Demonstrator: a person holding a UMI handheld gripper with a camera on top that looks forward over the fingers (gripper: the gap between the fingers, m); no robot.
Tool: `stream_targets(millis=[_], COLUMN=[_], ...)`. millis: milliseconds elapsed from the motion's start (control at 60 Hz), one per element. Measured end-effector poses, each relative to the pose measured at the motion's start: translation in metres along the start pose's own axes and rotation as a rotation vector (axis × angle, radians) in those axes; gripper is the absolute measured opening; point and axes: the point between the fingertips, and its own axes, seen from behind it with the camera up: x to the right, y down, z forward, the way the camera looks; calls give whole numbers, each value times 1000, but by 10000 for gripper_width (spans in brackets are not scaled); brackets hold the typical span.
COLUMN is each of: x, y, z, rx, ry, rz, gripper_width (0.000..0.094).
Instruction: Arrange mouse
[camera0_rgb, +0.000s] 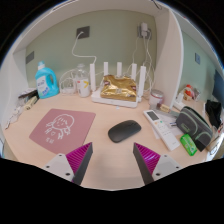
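My gripper (112, 160) hangs above the pale desk (105, 150) with its two fingers spread wide and nothing between them — the magenta pads (74, 161) face each other across bare tabletop. The mouse (125, 131), a dark oval, lies flat on the desk just ahead of my fingers and slightly toward the right one, clear of both. To its left, close by but not touching, lies the pink mouse mat (61, 126) with a white cartoon drawing on it. Beyond the mouse, near the back wall, sits a white router (118, 86) with several upright antennas. At the far left stands a blue bottle (45, 80), and a clear glass (70, 83) is between it and the router. Off to the right of the mouse I see a white remote control (160, 127) lying on the desk, and past it a clutter of dark items I cannot make out.
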Motion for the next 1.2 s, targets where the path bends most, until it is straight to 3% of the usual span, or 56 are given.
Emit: stream_targets(millis=[483, 667, 733, 1017, 1200], x=[14, 16, 7, 22, 17], y=[-45, -51, -53, -57, -162], z=[104, 123, 126, 118, 50], rx=[-36, -46, -35, -60, 129], ry=[-25, 69, 54, 93, 130], rz=[121, 32, 12, -6, 64], gripper_width=[833, 630, 472, 356, 358])
